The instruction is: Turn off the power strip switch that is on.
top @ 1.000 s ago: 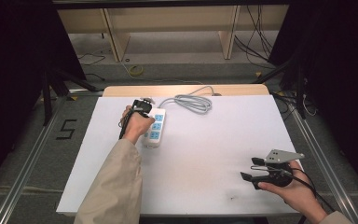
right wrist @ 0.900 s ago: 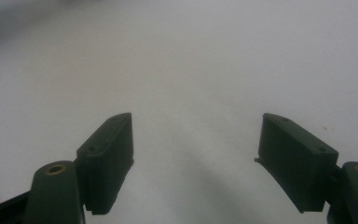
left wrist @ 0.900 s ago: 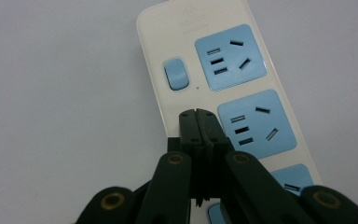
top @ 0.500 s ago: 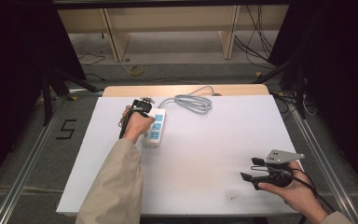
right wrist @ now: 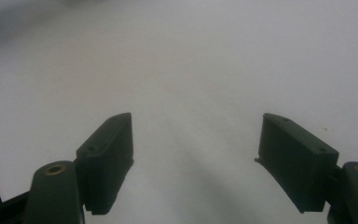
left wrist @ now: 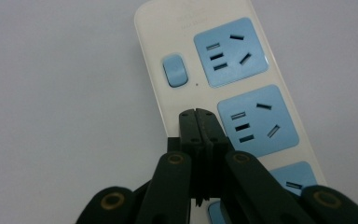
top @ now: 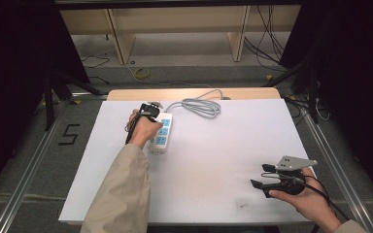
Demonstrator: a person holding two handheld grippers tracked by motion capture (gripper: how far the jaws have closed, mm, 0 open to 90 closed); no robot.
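A white plastic power strip with light blue socket faces (top: 160, 134) is laid on the white-topped counter (top: 223, 160), toward the far left part, with its grey coiled cable (top: 201, 105) trailed off behind it to the counter's back edge. The left claw (top: 151, 109) is held right over the strip's far end, and in the left gripper view its jaws are seen clenched tight together with nothing between them, the tips (left wrist: 196, 122) poised on or just above the strip's white casing (left wrist: 168, 100), beside a blue socket face (left wrist: 256, 119) and not far from the small blue rocker switch (left wrist: 175, 71). Actual contact can't really be made out. The right claw (top: 264, 175) is kept way over at the near right corner, well apart from the strip, jaws spread wide and released, with just bare counter (right wrist: 191, 70) seen between them.
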